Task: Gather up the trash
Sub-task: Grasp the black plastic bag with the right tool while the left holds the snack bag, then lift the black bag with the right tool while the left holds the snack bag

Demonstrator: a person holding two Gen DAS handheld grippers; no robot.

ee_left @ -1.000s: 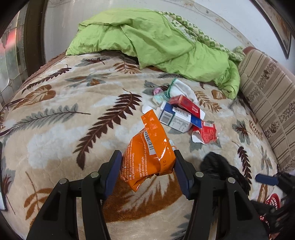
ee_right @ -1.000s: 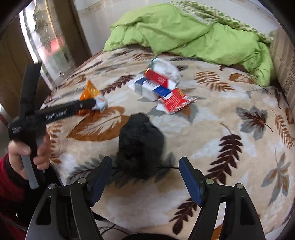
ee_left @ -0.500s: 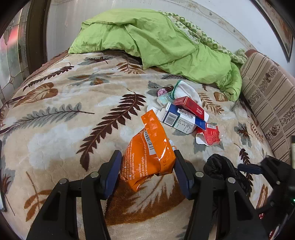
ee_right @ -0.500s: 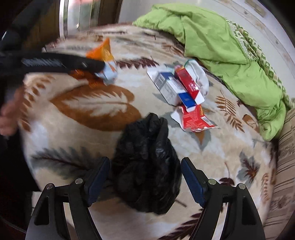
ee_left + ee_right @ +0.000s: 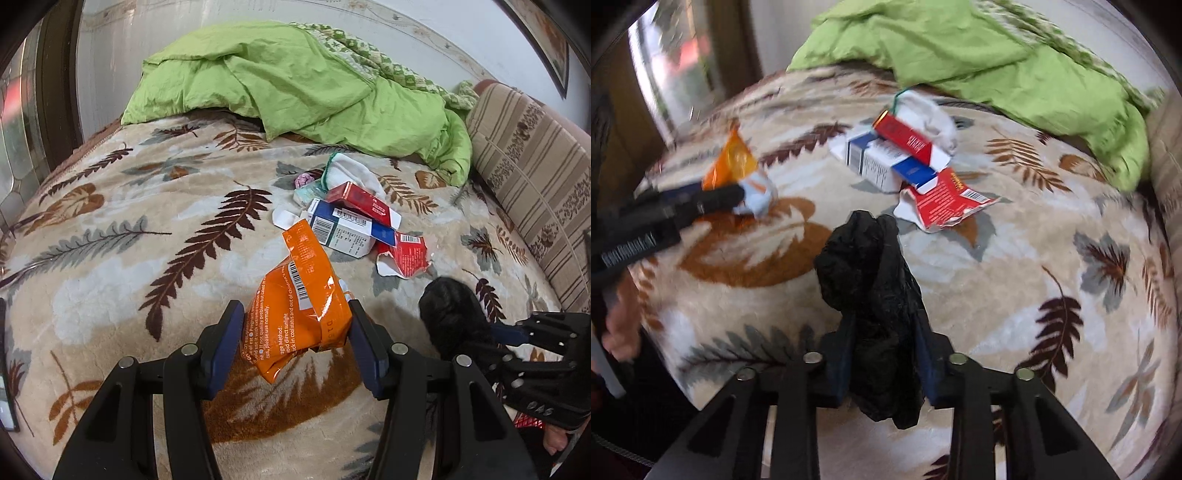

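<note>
An orange snack wrapper (image 5: 295, 314) stands between the pads of my left gripper (image 5: 293, 345), which is shut on it just above the leaf-patterned blanket (image 5: 110, 258). A crumpled black plastic bag (image 5: 875, 295) lies on the blanket, and the jaws of my right gripper (image 5: 884, 356) are closing on it, the pads pressing its sides. In the left wrist view the black bag (image 5: 450, 317) sits at the right with the right gripper's finger beside it. Further back lie a blue-and-white box (image 5: 343, 232), a red box (image 5: 360, 203) and a torn red wrapper (image 5: 406, 258).
A white cloth (image 5: 351, 175) and small crumpled scraps (image 5: 306, 184) lie behind the boxes. A green quilt (image 5: 295, 81) is heaped at the bed's far end. A striped cushion (image 5: 532, 177) lines the right side. A person's hand (image 5: 620, 325) holds the left gripper at the bed's edge.
The right gripper came down over the black bag and its jaws closed in on it. The left gripper kept hold of the orange wrapper and barely moved.
</note>
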